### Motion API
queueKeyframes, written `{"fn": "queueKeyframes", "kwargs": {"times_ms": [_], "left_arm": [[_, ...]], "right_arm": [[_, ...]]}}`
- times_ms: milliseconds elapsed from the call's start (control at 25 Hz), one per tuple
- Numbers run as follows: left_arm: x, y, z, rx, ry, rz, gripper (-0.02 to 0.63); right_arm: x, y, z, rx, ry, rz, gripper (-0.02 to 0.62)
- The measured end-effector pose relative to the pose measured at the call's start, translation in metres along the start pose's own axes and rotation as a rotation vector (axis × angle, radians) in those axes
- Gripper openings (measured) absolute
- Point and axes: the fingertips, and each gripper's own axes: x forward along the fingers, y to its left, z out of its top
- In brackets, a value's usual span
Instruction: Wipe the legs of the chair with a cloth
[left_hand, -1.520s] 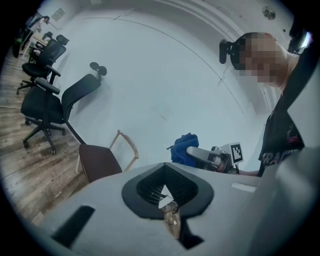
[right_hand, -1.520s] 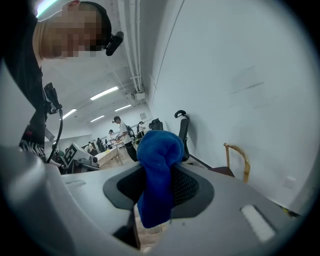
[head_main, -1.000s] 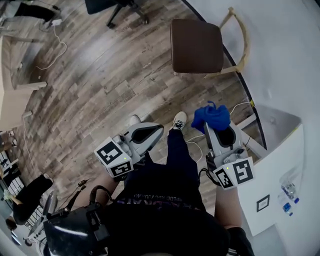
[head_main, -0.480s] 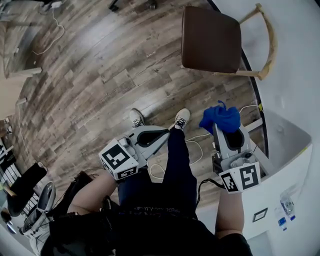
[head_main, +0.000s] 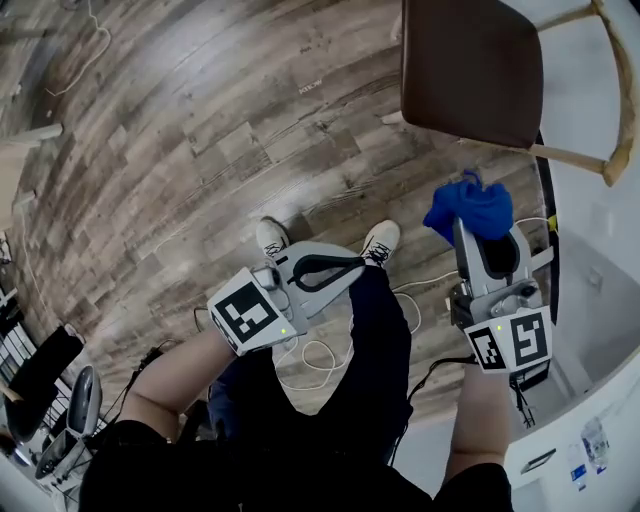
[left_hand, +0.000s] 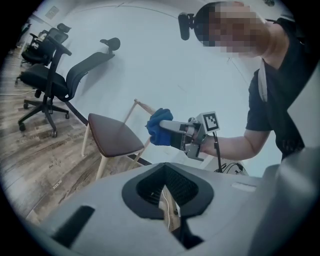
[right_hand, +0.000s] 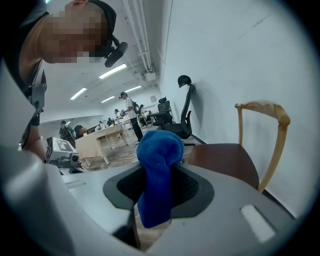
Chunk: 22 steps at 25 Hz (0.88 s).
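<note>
Two tongs in play here, and only one matters right now: the right tongs (head_main: 478, 232) are clamped on a bunched-up blue cloth (head_main: 468, 205), which sticks out past the tips. The left tongs (left_hand: 168, 209) are pinched together with nothing between them, hanging out by the person's left knee. The chair (head_main: 470, 62) sits on the far side of the cloth, pretty much straight ahead of the right tongs and near but not touching, so the right hand is clearly the nearer one. The left is further back and off to the left. The catch is the legs (left_hand: 100, 167): pale wood, running roughly upright from under the brown seat down to the floor with a slight splay. From the head view the seat hides nearly all of them. So the cloth probably has to drop low and come in under the seat edge, then run along each leg top to bottom rather than across. The floor (head_main: 200, 150) is grey-brown wood plank, with loose cables (head_main: 300, 355) coiled around the person's feet, which looks like a trip or snag risk when crouching. A white wall (right_hand: 225, 50) is close on the right side of the chair, so the far-right legs look tight to reach. Black office chairs (left_hand: 47, 75) stand well apart in the background.
</note>
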Motion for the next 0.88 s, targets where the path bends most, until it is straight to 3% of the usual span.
{"fn": "queueKeyframes", "kwargs": {"times_ms": [400,600,880], "left_arm": [[0.037,0.078,-0.093,0.094,-0.02,-0.062,0.006],[0.052,0.112,-0.112,0.105,-0.085,-0.07,0.006],[0.062,0.143,-0.129,0.127,-0.084,-0.131,0.006]], "right_arm": [[0.07,-0.053,-0.095,-0.101,-0.005,-0.007,0.14],[0.105,-0.069,-0.133,-0.112,-0.005,0.006,0.14],[0.144,-0.092,-0.171,-0.142,-0.033,0.024,0.14]]}}
